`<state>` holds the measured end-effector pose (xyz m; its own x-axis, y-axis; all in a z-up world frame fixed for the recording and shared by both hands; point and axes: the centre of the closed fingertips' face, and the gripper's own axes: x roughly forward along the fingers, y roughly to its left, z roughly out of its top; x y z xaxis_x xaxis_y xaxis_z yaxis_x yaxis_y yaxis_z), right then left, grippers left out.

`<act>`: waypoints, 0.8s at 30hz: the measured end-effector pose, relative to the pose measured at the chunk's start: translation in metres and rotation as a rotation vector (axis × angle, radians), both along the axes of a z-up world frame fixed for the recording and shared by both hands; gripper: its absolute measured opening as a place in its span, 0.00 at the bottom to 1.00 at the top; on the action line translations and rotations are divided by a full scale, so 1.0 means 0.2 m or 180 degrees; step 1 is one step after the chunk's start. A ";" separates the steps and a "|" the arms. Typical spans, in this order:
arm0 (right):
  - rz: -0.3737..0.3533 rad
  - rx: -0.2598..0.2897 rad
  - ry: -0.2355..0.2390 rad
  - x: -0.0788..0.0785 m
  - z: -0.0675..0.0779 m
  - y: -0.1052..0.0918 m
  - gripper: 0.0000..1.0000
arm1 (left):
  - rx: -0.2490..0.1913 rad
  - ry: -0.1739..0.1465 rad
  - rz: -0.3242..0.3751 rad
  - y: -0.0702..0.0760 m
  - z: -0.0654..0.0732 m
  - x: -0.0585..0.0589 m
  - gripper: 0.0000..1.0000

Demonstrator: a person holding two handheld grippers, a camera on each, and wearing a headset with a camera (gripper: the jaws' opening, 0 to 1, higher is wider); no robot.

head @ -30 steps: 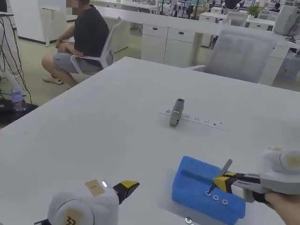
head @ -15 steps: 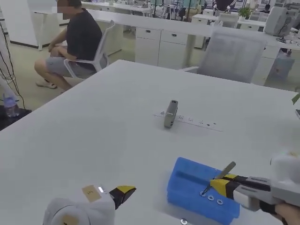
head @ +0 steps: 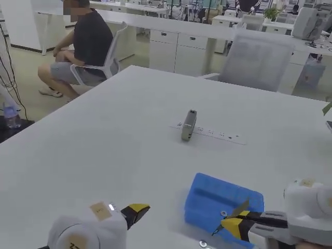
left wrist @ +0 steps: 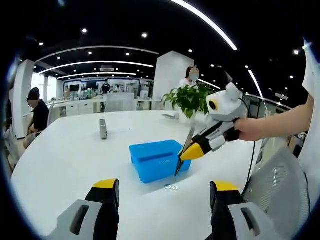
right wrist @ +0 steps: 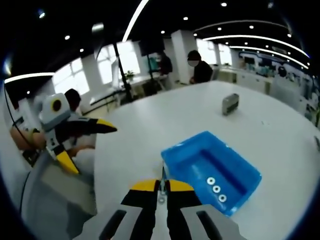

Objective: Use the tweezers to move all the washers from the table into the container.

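Fingers [right wrist: 145, 186] of right gripper [right wrist: 161, 185] clamp tweezers [head: 239, 209] at frame lower right, at blue container [head: 207, 193]; left gripper [left wrist: 165, 186] fingers stand apart.

Three washers [right wrist: 216, 188] are counted inside the one blue container [right wrist: 182, 152], and two more washers [left wrist: 167, 187] are seen on the table [head: 129, 155] just outside the container. One pair of tweezers [left wrist: 180, 162] is counted at the container's edge, and two grippers are counted: the right gripper [right wrist: 161, 186] at that edge and the left gripper [left wrist: 165, 185] apart from the container. One grey block [head: 188, 125] is seen beyond the container, standing on one white strip [head: 220, 135].
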<state>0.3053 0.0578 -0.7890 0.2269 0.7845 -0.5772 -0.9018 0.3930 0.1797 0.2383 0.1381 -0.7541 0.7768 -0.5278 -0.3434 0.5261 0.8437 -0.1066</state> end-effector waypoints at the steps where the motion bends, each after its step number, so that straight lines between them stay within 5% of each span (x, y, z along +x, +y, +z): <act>1: 0.0025 -0.0048 0.0013 -0.02 -0.01 0.01 0.03 | 0.0000 0.0004 0.0001 0.00 0.00 0.00 0.75; 7: 0.0173 -0.0274 0.0035 -0.07 -0.08 0.03 0.03 | -0.0003 0.0002 0.0013 0.01 0.00 0.00 0.75; 24: 0.0336 -0.0444 0.0039 -0.09 -0.14 0.06 0.04 | -0.0006 0.0000 0.0006 0.00 0.00 0.01 0.75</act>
